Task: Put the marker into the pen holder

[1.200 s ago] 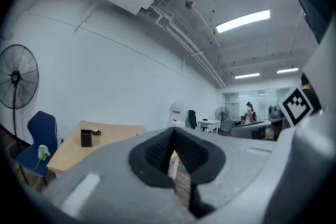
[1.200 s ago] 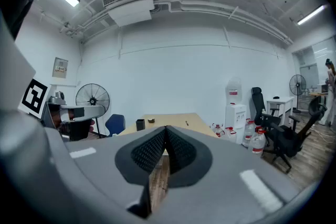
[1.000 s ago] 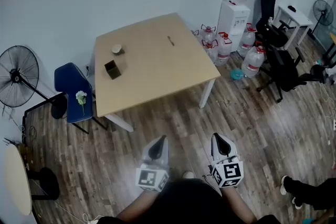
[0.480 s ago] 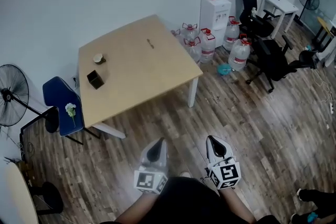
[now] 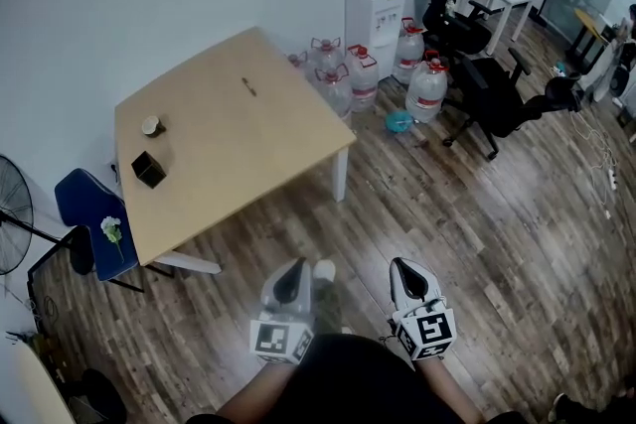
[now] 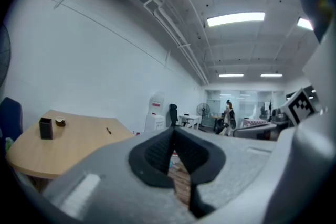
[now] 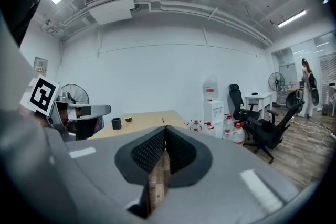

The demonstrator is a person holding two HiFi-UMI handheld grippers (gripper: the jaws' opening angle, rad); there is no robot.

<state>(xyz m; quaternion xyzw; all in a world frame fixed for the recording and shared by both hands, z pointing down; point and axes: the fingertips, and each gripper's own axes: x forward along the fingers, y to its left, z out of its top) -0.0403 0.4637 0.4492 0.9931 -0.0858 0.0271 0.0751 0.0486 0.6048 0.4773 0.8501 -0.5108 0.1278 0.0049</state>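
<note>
Surface (image 5: 229,154) has drifted left in my head view; marker (image 5: 248,86) on it; left gripper (image 5: 295,268), right gripper (image 5: 405,265) fingers pressed together, empty.

Marker (image 5: 248,86) a tiny dark sliver (cap indistinguishable), fan (image 5: 10,213) cut by left edge, pen holder (image 5: 148,170) interior unseen

marker (image 5: 248,86): thin, dark, lay flat, far ahead of left gripper (image 5: 295,266) and right gripper (image 5: 406,265) | pen holder (image 5: 149,170): black, square, stood upright, far ahead-left of left gripper, well apart from marker
</note>
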